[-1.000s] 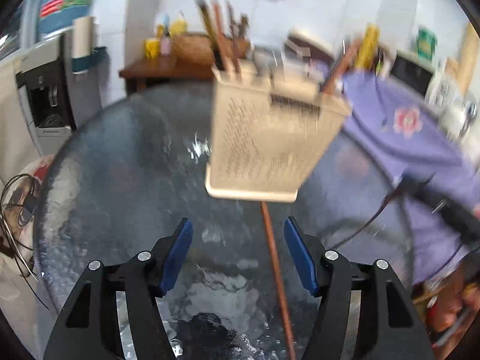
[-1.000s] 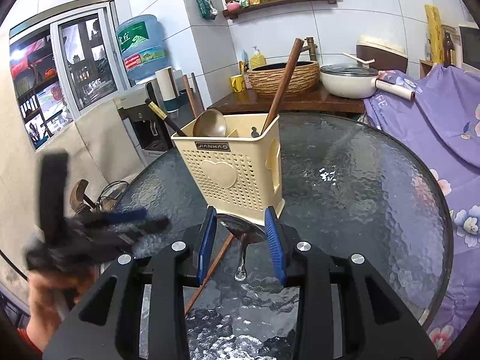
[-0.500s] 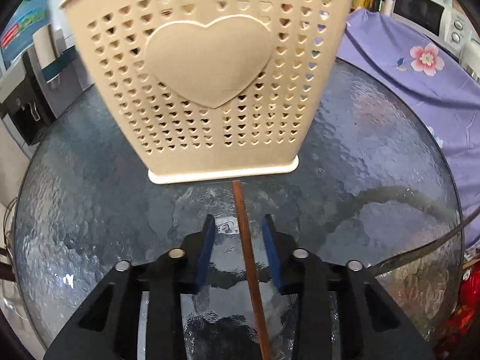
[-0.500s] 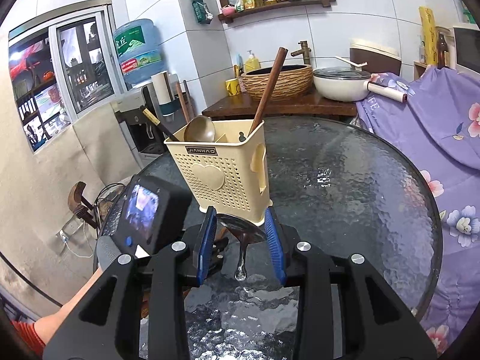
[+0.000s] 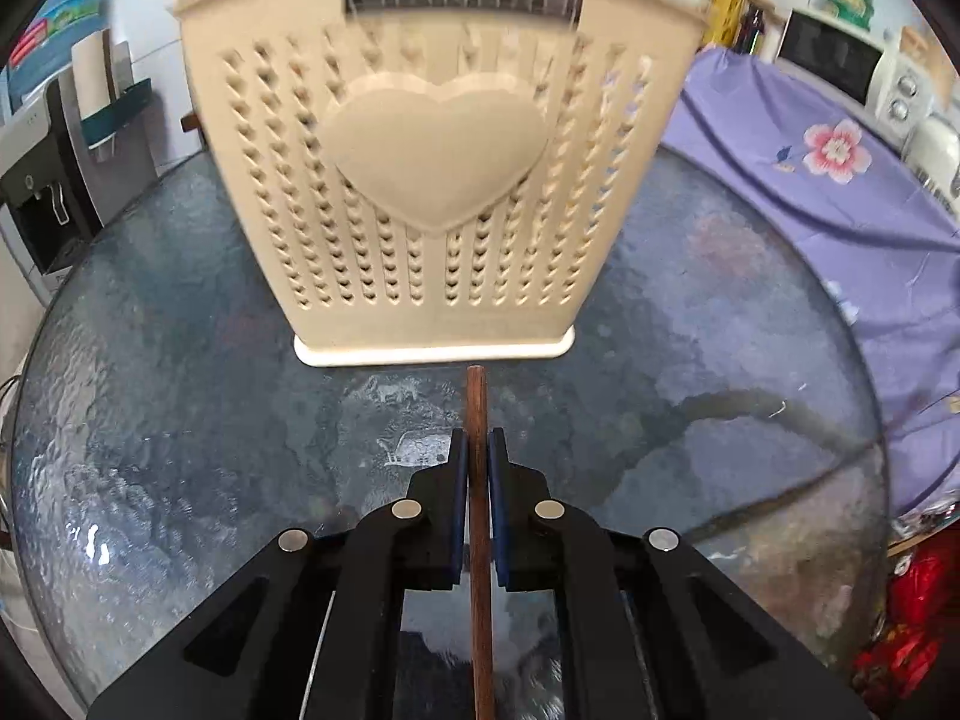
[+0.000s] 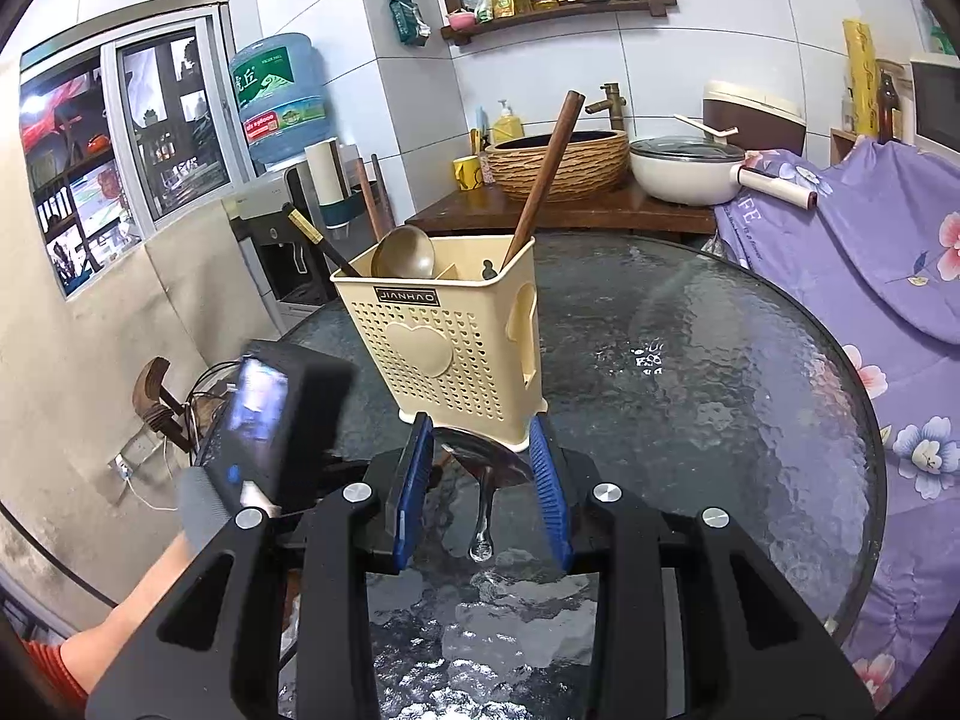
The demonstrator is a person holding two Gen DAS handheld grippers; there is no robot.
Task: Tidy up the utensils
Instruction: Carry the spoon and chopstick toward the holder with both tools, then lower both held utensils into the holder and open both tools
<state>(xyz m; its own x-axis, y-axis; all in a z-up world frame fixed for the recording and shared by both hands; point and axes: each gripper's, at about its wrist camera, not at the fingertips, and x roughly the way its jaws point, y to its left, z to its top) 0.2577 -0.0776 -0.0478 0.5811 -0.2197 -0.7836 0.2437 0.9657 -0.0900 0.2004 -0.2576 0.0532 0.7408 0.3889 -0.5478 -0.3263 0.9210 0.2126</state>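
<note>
A thin brown wooden stick (image 5: pixel 477 402) lies on the round glass table (image 5: pixel 180 420), its end just short of the cream perforated caddy (image 5: pixel 438 180). My left gripper (image 5: pixel 478 441) points down at it; its jaws are closing and the blue pads press the stick from both sides. In the right wrist view the caddy (image 6: pixel 444 348) holds a brass ladle (image 6: pixel 403 252), a black chopstick (image 6: pixel 318 240) and a wooden handle (image 6: pixel 543 174). My right gripper (image 6: pixel 482 462) is shut on a shiny metal spoon (image 6: pixel 480 456) by its bowl, handle hanging down, in front of the caddy.
A purple flowered cloth (image 6: pixel 852 252) covers furniture to the right of the table. Behind the table stands a wooden counter with a woven basin (image 6: pixel 558 165) and a white pot (image 6: pixel 690 171). A water dispenser (image 6: pixel 276 228) is at the left. A person's forearm (image 6: pixel 138 594) enters bottom left.
My left gripper came closer to the caddy and lower, and its jaws went from wide open to pressed on the wooden stick. The right gripper and its spoon stayed put.
</note>
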